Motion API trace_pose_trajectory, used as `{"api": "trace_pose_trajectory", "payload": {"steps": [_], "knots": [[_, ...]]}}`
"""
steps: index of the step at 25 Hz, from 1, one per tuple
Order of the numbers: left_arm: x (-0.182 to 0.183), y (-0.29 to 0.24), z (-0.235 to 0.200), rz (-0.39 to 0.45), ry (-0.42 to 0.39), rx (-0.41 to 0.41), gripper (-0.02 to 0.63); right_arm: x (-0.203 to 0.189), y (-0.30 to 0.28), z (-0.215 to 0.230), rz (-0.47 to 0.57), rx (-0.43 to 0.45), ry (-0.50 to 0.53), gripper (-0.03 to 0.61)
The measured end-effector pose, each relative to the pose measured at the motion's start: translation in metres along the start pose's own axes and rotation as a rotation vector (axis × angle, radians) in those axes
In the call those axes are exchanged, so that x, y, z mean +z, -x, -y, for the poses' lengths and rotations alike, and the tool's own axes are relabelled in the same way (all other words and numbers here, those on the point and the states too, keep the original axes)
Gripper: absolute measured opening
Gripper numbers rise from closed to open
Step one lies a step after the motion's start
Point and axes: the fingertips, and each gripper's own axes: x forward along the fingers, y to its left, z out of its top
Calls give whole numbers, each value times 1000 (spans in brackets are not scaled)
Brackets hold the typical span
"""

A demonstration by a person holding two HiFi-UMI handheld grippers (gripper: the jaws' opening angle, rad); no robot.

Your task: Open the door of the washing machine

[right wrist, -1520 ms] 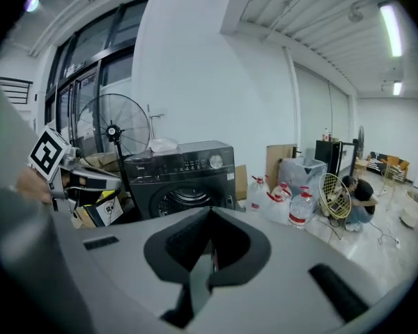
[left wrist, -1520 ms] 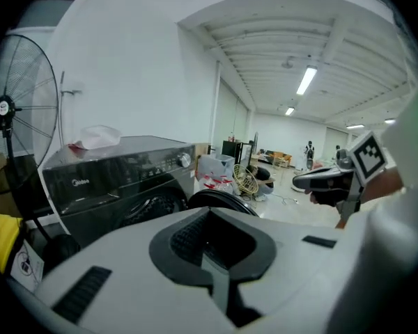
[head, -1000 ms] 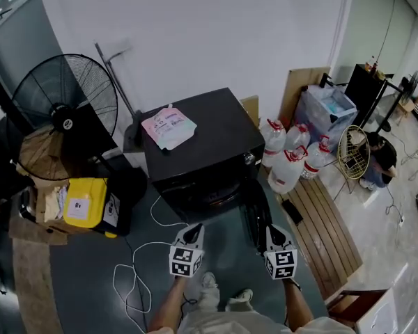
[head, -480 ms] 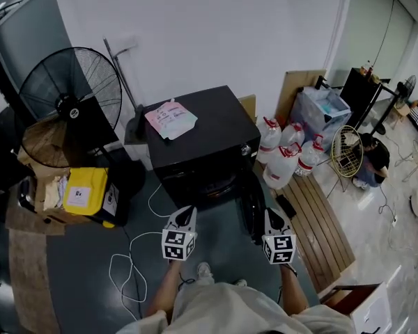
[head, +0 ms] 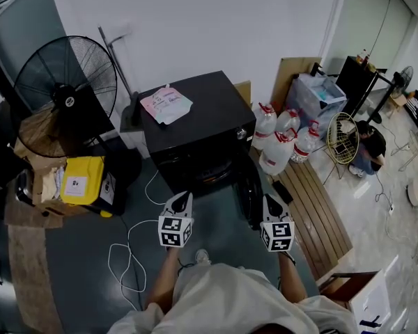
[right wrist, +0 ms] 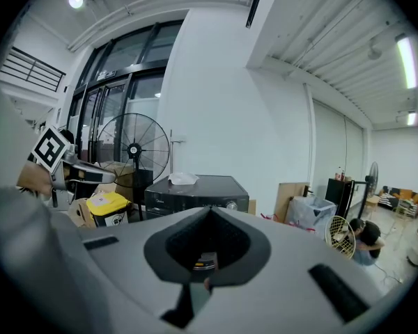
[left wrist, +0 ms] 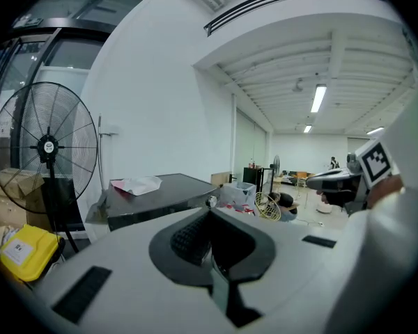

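The black washing machine (head: pixel 195 127) stands against the white wall with a pink-and-white packet (head: pixel 166 105) on its lid. Its dark round door (head: pixel 250 199) hangs swung out at the right of the front opening (head: pixel 207 174). My left gripper (head: pixel 183 199) hovers in front of the opening, shut and empty. My right gripper (head: pixel 268 202) is level with it, just right of the door, also shut with nothing held. Neither touches the machine. In the left gripper view the machine (left wrist: pixel 160 190) lies beyond the closed left gripper (left wrist: pixel 210 214). The right gripper view shows the machine (right wrist: pixel 195 190) beyond the right gripper (right wrist: pixel 209 211).
A big floor fan (head: pixel 66 82) and a yellow case (head: pixel 82 181) stand at the left. A white cable (head: pixel 129 263) loops on the floor. Water jugs (head: pixel 282 145), a wooden pallet (head: pixel 313 207) and a crouching person (head: pixel 368 145) are at the right.
Both grippers have risen together and stayed shut. The head view has lifted, so the machine sits a little farther up the picture.
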Motion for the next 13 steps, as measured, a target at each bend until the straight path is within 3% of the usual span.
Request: {"api": "trace_pose_trajectory", "payload": {"steps": [13], "knots": [[0,-11,5,-1,-5,-10,8,-8,-6,1,-15,4,9,-3]]}}
